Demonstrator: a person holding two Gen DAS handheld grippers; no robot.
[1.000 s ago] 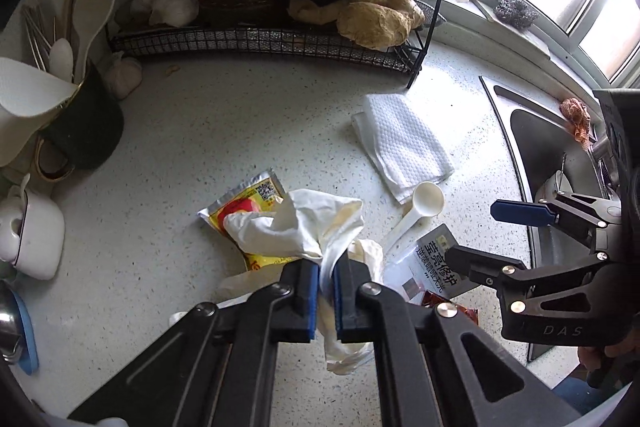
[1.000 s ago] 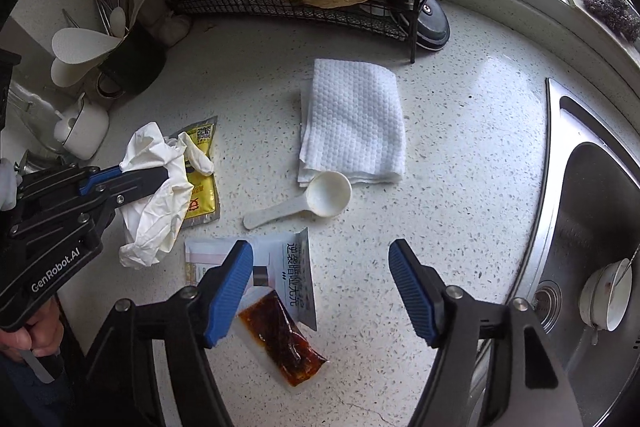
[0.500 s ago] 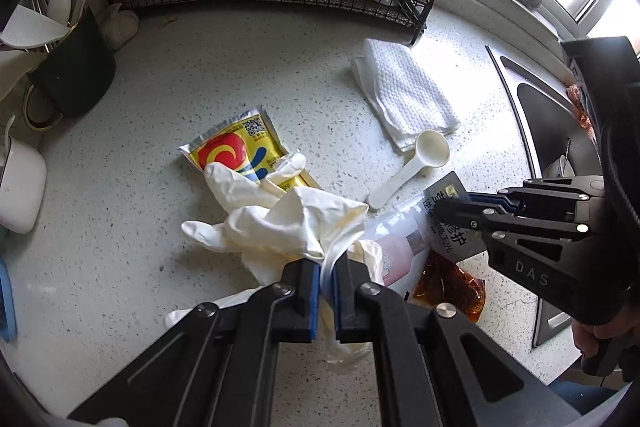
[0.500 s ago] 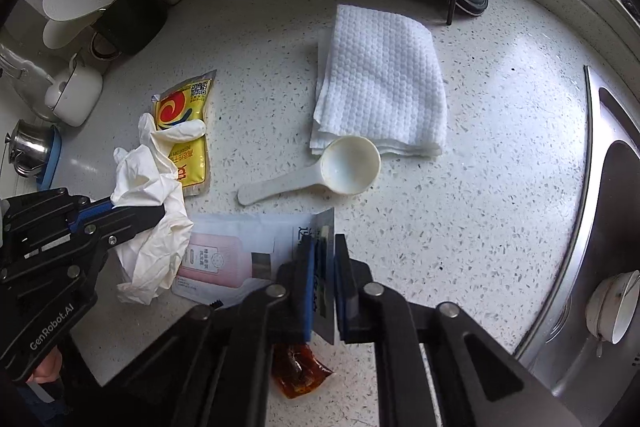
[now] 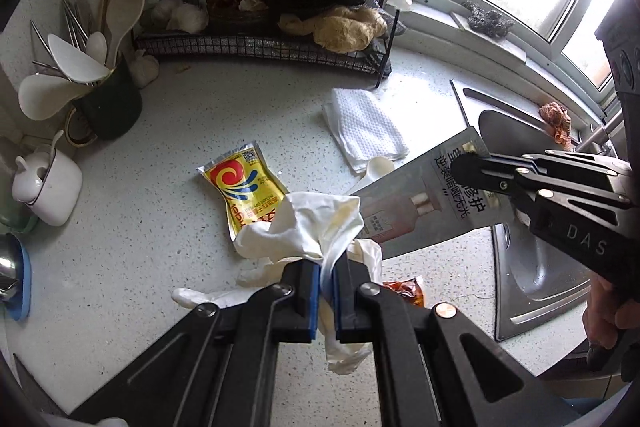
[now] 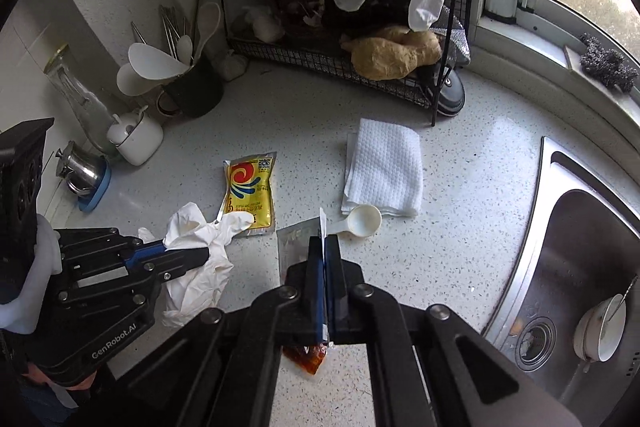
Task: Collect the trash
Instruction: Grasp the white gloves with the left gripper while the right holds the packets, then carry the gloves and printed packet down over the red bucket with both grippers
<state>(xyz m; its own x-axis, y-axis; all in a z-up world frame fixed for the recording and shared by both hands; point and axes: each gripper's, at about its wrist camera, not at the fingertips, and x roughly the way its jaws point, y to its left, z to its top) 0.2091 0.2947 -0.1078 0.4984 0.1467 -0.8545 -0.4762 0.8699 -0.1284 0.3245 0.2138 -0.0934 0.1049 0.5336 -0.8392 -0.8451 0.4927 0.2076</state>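
- Left wrist view: the left claw [image 5: 327, 301] was clenched on a crumpled white glove [image 5: 316, 227], held just above the speckled bench [image 5: 140, 227].
- Beyond the glove a yellow sauce packet [image 5: 244, 193] lay flat on the bench, its long axis running away from the claw and a little leftward; a red sauce sachet [image 5: 406, 289] lay just right of the claw's tips.
- At the right, the right claw [image 5: 466, 167] was gripping a flat silver pouch [image 5: 424, 207], lifted and slanting across toward the glove.
- Right wrist view: the right claw [image 6: 323, 273] was clamped on the pouch's edge [image 6: 322, 227]; the sachet [image 6: 306, 357] lay below it.
- The left claw [image 6: 192, 257] stood nearer the yellow packet [image 6: 251, 199], so I judged that hand better placed for it, though both claws were full.
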